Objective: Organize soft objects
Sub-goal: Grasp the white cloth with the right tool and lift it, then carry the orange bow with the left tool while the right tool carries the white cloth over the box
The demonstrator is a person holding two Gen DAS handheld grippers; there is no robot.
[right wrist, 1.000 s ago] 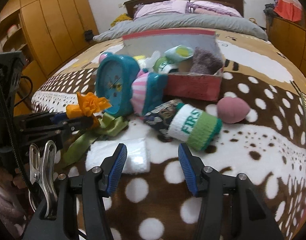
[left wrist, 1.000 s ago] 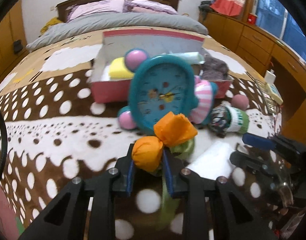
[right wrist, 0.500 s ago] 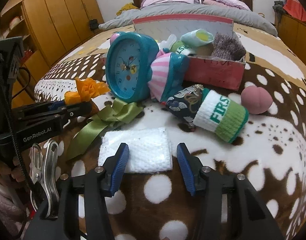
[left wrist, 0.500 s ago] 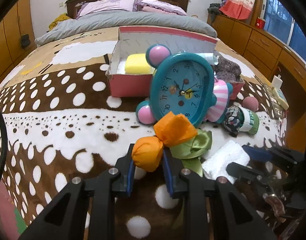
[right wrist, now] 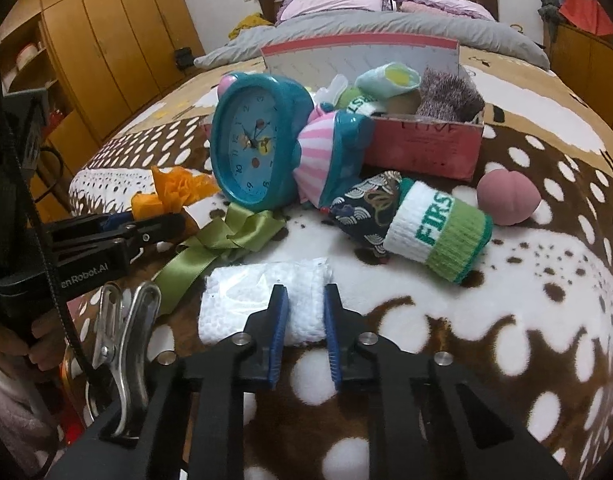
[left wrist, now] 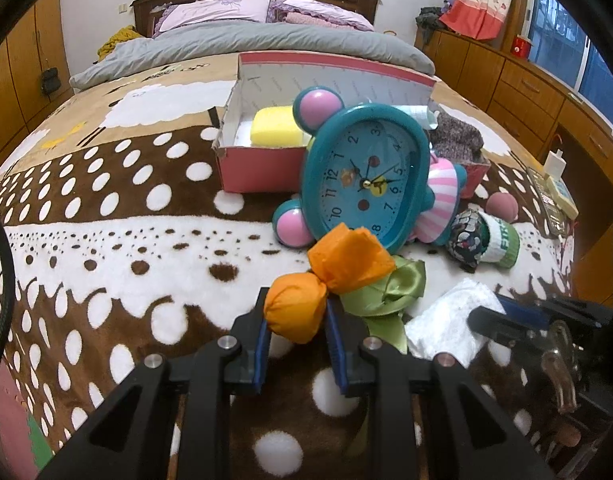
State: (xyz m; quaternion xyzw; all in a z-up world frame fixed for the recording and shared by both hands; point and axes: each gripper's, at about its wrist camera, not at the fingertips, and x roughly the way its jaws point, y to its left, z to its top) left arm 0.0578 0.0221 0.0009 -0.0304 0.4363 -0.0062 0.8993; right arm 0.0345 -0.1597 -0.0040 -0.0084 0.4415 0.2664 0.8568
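Our left gripper [left wrist: 294,326] is clamped on the orange fabric flower [left wrist: 292,306], just off the blanket [left wrist: 106,248]. Our right gripper [right wrist: 304,330] is closing its jaws on the white folded cloth [right wrist: 242,300] lying beside the teal clock [right wrist: 254,152].

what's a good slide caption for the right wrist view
Right gripper closing its jaws on a white folded cloth on the spotted blanket, near a teal alarm clock.

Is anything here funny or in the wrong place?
Yes. The teal clock is hard, yet it lies among the soft things, tipped against the pink box with its dial turned sideways. A rolled sock and a pink ball lie outside the box on the blanket.
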